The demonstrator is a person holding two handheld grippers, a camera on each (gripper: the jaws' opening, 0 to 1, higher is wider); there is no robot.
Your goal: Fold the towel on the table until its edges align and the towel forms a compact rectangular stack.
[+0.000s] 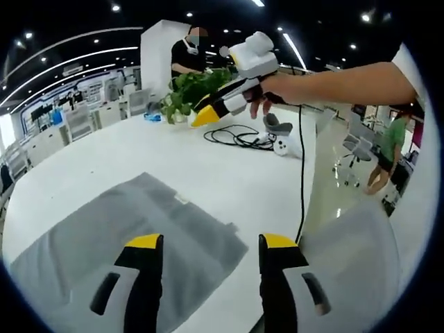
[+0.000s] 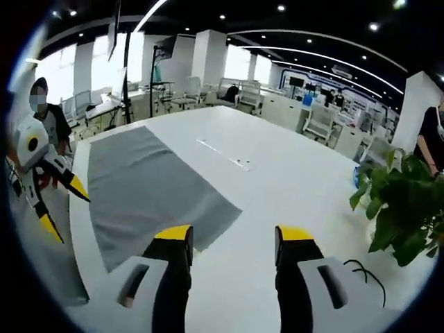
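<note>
You are at the start of the fold: the grey towel (image 1: 139, 229) lies spread flat on the white table (image 1: 229, 166), and neither claw has hold of it yet.

In the left gripper view, your left gripper (image 1: 211, 243) hangs above the towel with its two yellow-tipped jaws parted and nothing between them. The towel sits just under and ahead of the left jaw, near the table's edge closest to you, one corner reaching toward the gap between the jaws. Farther off, your right gripper (image 1: 208, 111) is raised in the air over the middle of the table, held in your hand (image 1: 270, 94); from this angle I cannot tell how its jaws stand.

In the right gripper view, that claw's jaws stand apart and empty. The towel (image 2: 149, 187) lies ahead and to the left, its near corner just beside the left jaw tip.

A potted plant (image 2: 402, 201) and a coiled black cable (image 1: 239, 137) rest toward the far side, well apart from the towel.

Next, I judge, each claw should come down onto a towel corner along one edge and close.
</note>
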